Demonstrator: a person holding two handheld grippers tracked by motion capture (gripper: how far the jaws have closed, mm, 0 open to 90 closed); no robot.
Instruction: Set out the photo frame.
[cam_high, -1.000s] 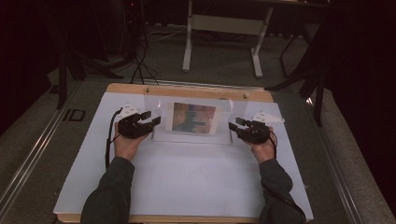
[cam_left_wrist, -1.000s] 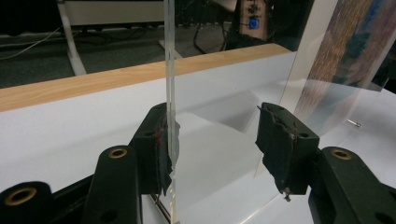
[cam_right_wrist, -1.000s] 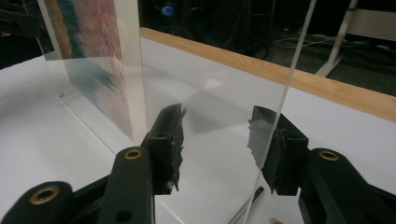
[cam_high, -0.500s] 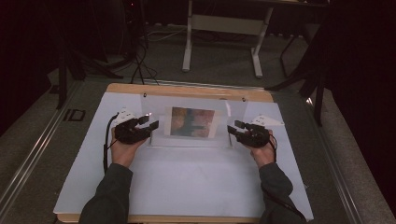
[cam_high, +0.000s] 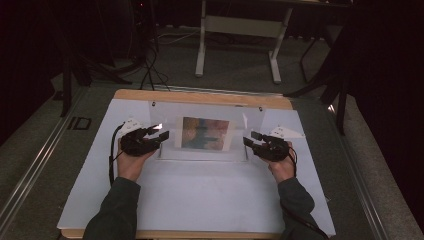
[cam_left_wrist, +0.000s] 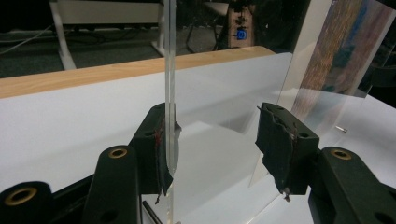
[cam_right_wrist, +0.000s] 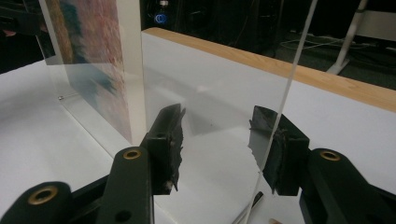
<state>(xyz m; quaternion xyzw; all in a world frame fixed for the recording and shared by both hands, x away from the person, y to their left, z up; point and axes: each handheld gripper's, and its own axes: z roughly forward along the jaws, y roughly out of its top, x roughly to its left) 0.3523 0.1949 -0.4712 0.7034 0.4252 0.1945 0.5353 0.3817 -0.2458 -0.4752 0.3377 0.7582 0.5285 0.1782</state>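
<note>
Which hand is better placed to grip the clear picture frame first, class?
Probably the left. The left tool has the frame's clear edge lying against one pad, jaws open. The right tool also straddles an edge, so the lead is slight.

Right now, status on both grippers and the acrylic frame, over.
Left gripper open, frame's edge between jaws. Right gripper open, same at the other end. Clear acrylic frame upright, picture inside. Nothing in the way.

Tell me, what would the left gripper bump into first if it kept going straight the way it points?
Probably the clear frame: its edge already stands between the left gripper jaws, close against one pad. Farther on stands the picture, though depth is hard to judge.
</note>
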